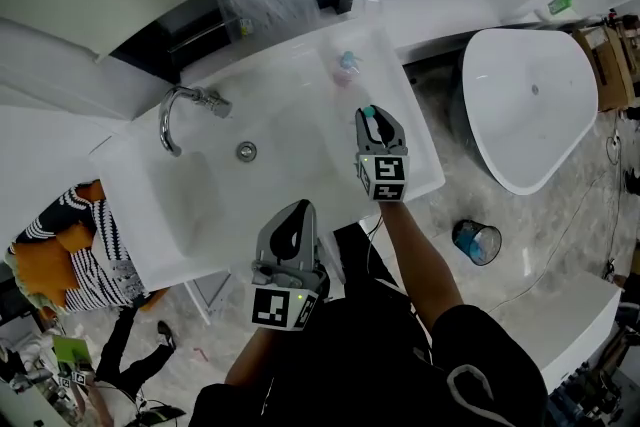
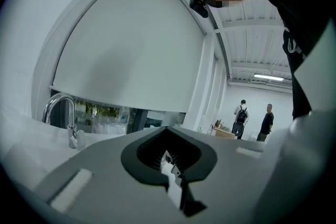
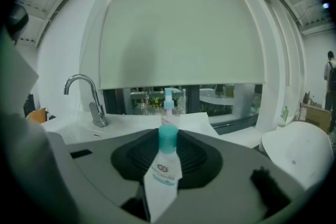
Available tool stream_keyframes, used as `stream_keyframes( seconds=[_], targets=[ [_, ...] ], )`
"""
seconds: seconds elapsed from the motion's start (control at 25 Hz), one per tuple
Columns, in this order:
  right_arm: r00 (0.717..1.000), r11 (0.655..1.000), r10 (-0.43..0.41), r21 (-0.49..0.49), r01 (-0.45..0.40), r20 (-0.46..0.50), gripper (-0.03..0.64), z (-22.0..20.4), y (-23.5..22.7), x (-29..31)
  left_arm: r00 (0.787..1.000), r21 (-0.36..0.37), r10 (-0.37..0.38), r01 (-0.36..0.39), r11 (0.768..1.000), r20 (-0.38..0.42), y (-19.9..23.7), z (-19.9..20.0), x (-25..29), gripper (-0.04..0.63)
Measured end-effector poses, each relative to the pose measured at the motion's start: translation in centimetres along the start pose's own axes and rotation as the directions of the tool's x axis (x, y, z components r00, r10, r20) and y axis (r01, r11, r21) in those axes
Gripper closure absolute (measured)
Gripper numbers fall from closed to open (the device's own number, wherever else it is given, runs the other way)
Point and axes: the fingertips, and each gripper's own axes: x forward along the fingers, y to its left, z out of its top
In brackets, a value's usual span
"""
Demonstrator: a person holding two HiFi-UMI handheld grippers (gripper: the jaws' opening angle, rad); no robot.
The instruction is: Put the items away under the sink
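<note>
My right gripper hovers over the right end of the white sink counter, shut on a white tube with a teal cap; the cap pokes out past the jaws. Beyond it, a clear pump bottle with a pale blue pump stands on the counter's far right corner. My left gripper is at the counter's front edge, tilted upward; in the left gripper view its jaws are shut with nothing between them. The space under the sink is hidden.
A chrome faucet curves over the basin. A white bathtub and a blue bin are on the floor to the right. Striped and orange cloth lies at left. Two people stand far off.
</note>
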Motion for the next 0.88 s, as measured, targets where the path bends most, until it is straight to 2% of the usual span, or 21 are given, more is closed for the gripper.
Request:
stream_keyframes(
  seconds=[0.16,0.32,0.56,0.88],
  targets=[
    [1.000,1.000,-0.010,-0.007,0.010,0.013,0.502,1.1,0.8,-2.5,1.000,-0.008,0.000,0.001,1.000,0.029,0.3,1.0,-1.3,0.588],
    [0.999,1.000,-0.012,-0.019,0.013,0.031,0.502,2.3,2.0,-5.4,0.998,0.016,-0.015,0.014,1.000,0.056,0.2,2.2,-3.0,0.588],
    [0.999,1.000,-0.009,-0.025,0.011,0.050,0.503,3.6,4.6,-10.2,0.997,0.008,-0.031,0.031,0.999,0.066,0.1,3.0,-6.3,0.588],
    [0.999,1.000,0.002,-0.025,-0.001,0.049,0.505,3.0,8.7,-16.3,0.991,0.021,-0.080,0.078,0.997,0.109,-1.4,3.8,-11.6,0.588]
  ],
)
